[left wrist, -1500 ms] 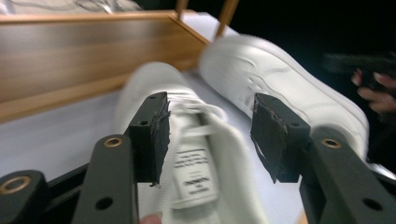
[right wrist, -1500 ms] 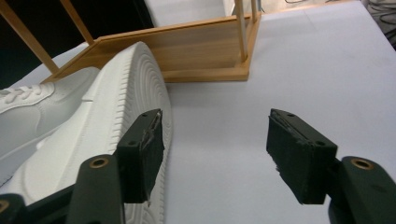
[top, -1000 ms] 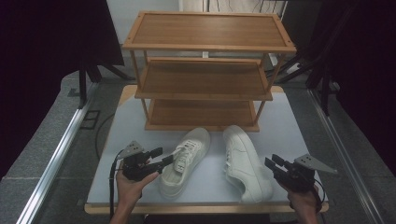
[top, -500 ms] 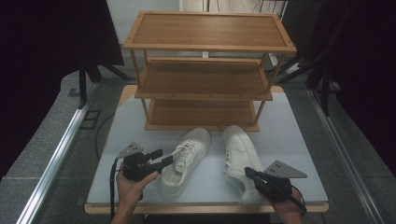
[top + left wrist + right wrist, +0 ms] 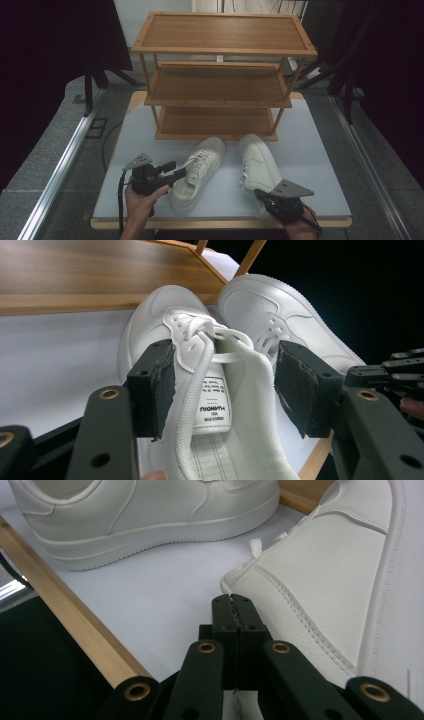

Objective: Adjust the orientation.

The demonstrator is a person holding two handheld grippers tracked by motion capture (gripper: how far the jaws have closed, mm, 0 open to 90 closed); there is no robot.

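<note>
The right gripper [image 5: 261,194], now clenched empty, has moved in to the right white leather sneaker's [image 5: 260,160] heel at five o'clock; the left gripper [image 5: 225,385], spread wide, straddles the left white sneaker [image 5: 200,390].

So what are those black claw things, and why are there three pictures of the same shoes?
They are hand-held grippers with two black jaws; a person holds one in each hand. One camera looks down from above the table; one rides on each gripper. On the table lie two white sneakers before a wooden shoe rack. The left gripper has its jaws open around the left sneaker, not yet squeezing. The right gripper is closed on nothing, its tip at the heel of the right sneaker.
</note>
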